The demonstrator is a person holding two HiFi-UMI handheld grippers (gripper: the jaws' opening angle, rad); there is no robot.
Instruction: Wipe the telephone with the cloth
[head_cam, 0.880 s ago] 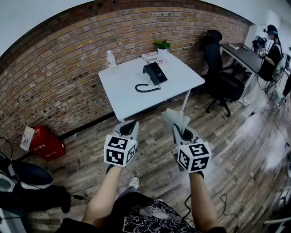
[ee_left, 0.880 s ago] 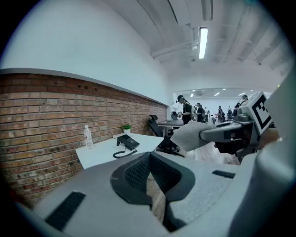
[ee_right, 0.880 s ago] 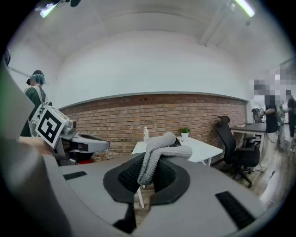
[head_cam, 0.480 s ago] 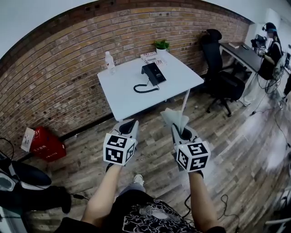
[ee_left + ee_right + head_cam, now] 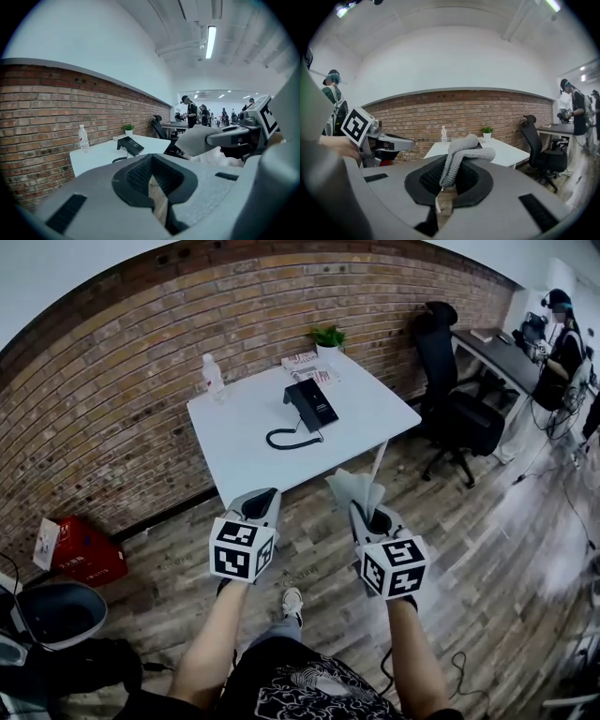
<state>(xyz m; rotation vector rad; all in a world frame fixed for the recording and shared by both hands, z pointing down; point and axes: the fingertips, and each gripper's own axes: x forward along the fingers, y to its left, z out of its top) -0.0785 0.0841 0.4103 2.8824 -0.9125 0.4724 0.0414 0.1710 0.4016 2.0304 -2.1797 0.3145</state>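
The person stood on the wooden floor, well short of the white worktop [image 5: 234, 442], with both grippers held out at waist height. The right gripper [image 5: 367, 514] had its jaws clenched on the grey cloth [image 5: 354, 487], pinched low down so that the loose folds stood up and flopped over the top. The left gripper [image 5: 263, 500] had its jaws drawn together to a thin slit with nothing in them. The black telephone [image 5: 310, 403] lay near the middle of the worktop, its coiled cord [image 5: 287, 438] looped toward the front edge, a water bottle [image 5: 213, 374] well apart at the back left, and a small plant [image 5: 327, 336] and some papers [image 5: 303, 361] behind it. No wiping had begun. The grip looked like the chief risk: held only by its lower part, the cloth might drag free once pressed along the telephone. The telephone also seemed light on a smooth surface, so a firm stroke could push it, tug the cord or unseat the handset unless the empty left gripper steadied it.
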